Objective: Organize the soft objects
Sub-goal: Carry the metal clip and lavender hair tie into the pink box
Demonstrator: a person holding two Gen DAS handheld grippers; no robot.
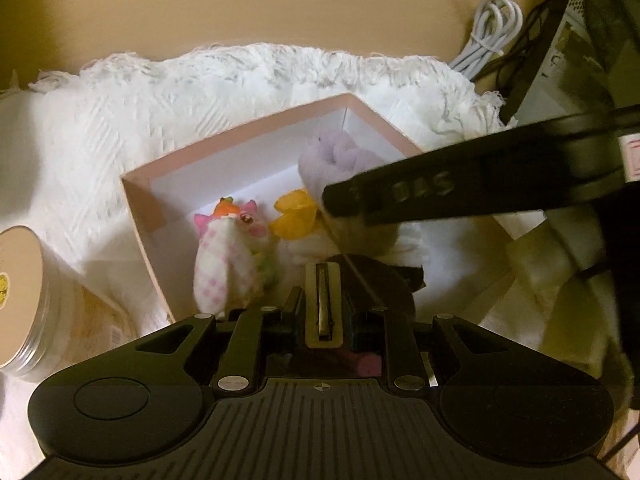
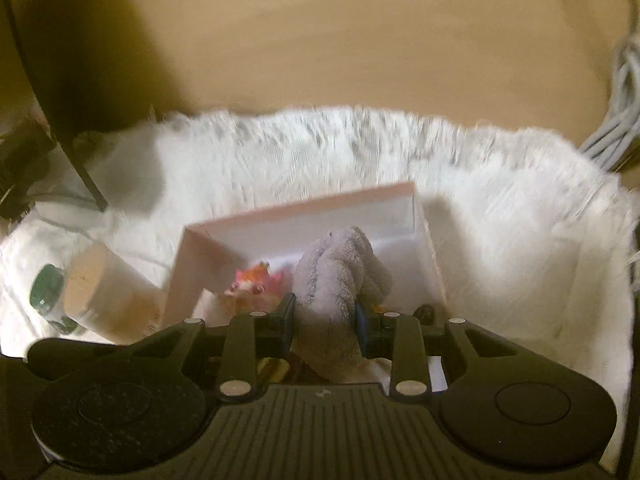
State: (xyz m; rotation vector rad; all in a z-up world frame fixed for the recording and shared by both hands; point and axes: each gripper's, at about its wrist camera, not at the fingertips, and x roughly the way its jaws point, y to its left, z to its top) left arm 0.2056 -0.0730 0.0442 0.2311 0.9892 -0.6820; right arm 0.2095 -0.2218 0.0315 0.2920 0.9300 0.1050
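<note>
A pink box (image 1: 248, 128) with a white inside sits on a white fluffy cloth (image 1: 120, 120). In it lie a pink-and-white checked plush (image 1: 228, 256) and a yellow soft piece (image 1: 294, 212). My right gripper (image 2: 324, 316) is shut on a lavender plush (image 2: 336, 280) and holds it over the box (image 2: 304, 204); the plush also shows in the left wrist view (image 1: 340, 156), under the right gripper's black finger (image 1: 440, 188). My left gripper (image 1: 320, 300) is shut at the box's near edge, with a dark thing by its tip that I cannot identify.
A round tin with a beige lid (image 1: 24, 296) stands left of the box; it also shows in the right wrist view (image 2: 96, 292). White coiled cables (image 1: 492, 28) and dark equipment (image 1: 580, 40) lie at the back right. A tan table surface (image 2: 320, 40) lies beyond the cloth.
</note>
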